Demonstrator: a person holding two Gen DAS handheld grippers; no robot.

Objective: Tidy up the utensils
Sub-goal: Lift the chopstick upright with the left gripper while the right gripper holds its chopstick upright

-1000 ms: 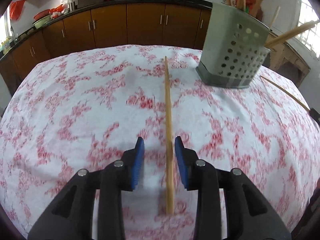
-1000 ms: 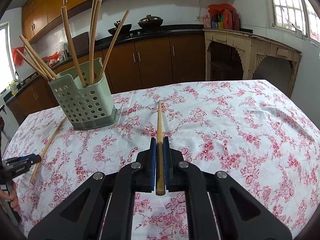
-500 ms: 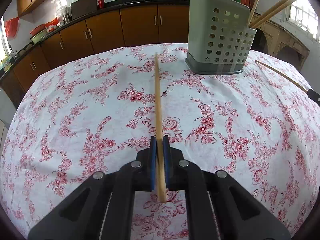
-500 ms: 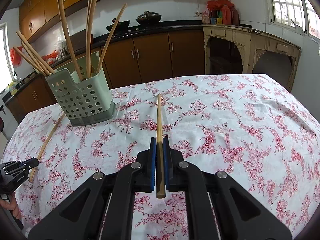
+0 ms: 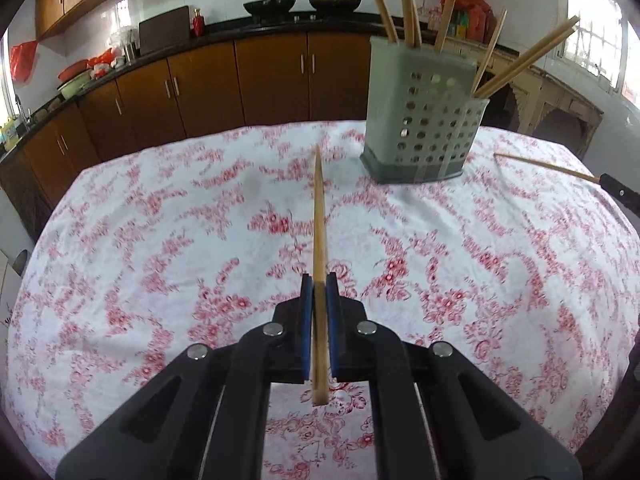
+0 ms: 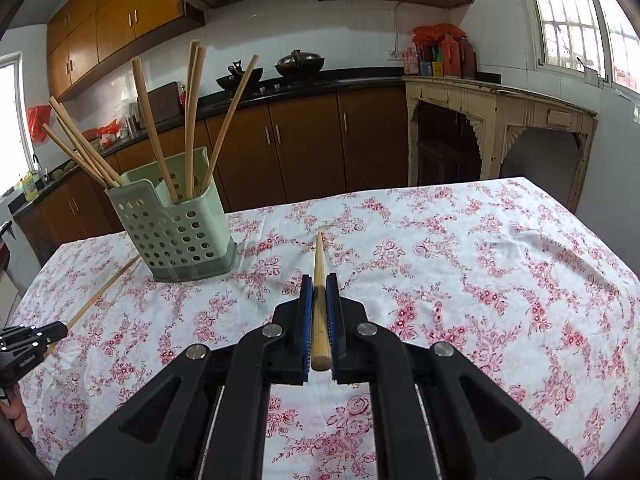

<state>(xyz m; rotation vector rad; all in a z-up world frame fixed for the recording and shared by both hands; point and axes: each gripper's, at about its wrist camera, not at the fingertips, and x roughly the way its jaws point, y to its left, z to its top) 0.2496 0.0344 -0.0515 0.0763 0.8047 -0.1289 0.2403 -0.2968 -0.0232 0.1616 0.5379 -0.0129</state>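
Since a second ago the left gripper (image 5: 319, 292) has closed on the chopstick (image 5: 319, 216) that lay between its open pads and lifted it off the cloth, tip pointing toward the cabinets; the right has barely shifted.

One table, draped in a white tablecloth (image 6: 500, 280) printed with red flowers, fills both views. On it stands one pale green perforated utensil holder (image 6: 176, 236) with two compartments. Seven chopsticks stand in it: four (image 6: 192, 120) upright or leaning in the taller back section, three (image 6: 80, 148) fanned out to the side from the lower one.

Two grippers are in play, each clenched on a single chopstick. The right gripper (image 6: 319, 292) pinches a second chopstick (image 6: 319, 256) near its thick end, the tip aimed forward just right of the holder.
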